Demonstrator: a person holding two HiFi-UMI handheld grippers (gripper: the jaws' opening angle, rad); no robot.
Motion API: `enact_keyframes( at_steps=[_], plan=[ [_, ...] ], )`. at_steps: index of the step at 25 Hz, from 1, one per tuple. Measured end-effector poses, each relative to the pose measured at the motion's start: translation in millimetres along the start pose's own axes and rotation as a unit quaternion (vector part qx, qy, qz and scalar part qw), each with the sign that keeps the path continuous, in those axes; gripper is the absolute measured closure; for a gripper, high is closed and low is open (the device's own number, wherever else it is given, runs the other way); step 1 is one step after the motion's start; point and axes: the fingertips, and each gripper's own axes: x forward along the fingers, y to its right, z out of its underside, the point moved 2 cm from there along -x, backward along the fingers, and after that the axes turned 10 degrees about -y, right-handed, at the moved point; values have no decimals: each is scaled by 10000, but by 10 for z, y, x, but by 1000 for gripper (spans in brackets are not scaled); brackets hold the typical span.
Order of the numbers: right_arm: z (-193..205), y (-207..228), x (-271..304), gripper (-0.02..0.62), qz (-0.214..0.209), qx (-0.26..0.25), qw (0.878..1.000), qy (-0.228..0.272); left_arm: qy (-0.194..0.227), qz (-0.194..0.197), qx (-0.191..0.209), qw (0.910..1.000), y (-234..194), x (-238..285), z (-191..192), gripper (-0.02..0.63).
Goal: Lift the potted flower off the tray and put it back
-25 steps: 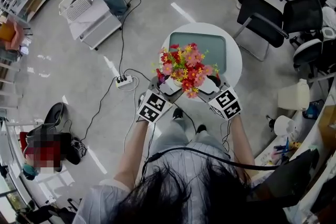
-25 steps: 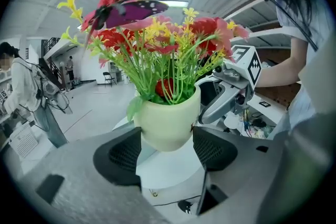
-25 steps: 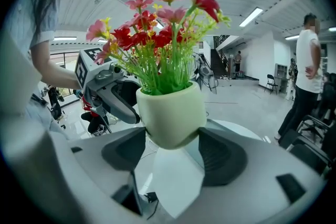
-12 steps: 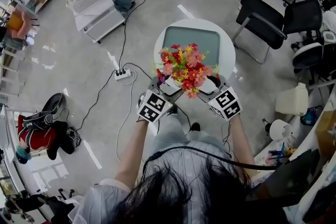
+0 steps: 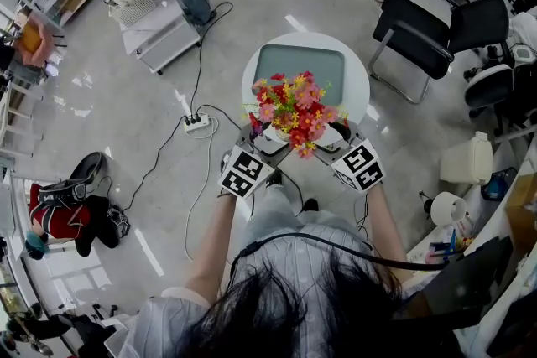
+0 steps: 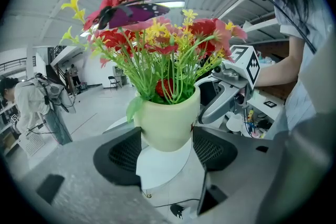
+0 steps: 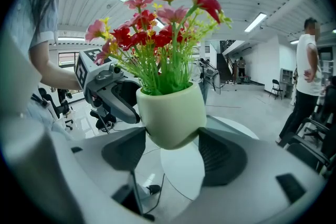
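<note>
In the head view, the potted flower [image 5: 294, 111] hangs in the air between the left hand-held gripper [image 5: 263, 142] and the right hand-held gripper [image 5: 334, 138]. It is no more on the tray [image 5: 302, 64]. The tray lies just beyond both hand-held grippers on the round white surface [image 5: 359, 92], and nothing stands in it. So the lifting seems done, and the putting back is what remains.

In the left gripper view, the jaws of the left hand-held gripper [image 6: 167, 140] are part way open and press on both sides of the cream pot [image 6: 167, 118], low on its body. The pot bottom is free, and the white surface [image 6: 160, 168] shows under it, well apart. The pot holds green stems with red, pink and yellow flowers [image 6: 157, 34]; soil cannot be seen. The right hand-held gripper [image 6: 227, 93] comes in from the far side of the pot.

In the right gripper view, the right hand-held gripper [image 7: 172, 145] has its jaws likewise part way open and pressed on the pot [image 7: 170, 113], one on each side. The pot leans a little. The left hand-held gripper [image 7: 113, 93] is opposite, beyond the pot, and the surface [image 7: 184, 171] lies below it.
</note>
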Motion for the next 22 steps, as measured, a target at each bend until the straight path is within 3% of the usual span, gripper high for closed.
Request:
enact_keyframes(
  at_steps=[22],
  plan=[
    [58, -68, -11, 275, -82, -34, 10000, -14, -89, -67, -93, 9999, 81, -26, 65, 307]
  ],
)
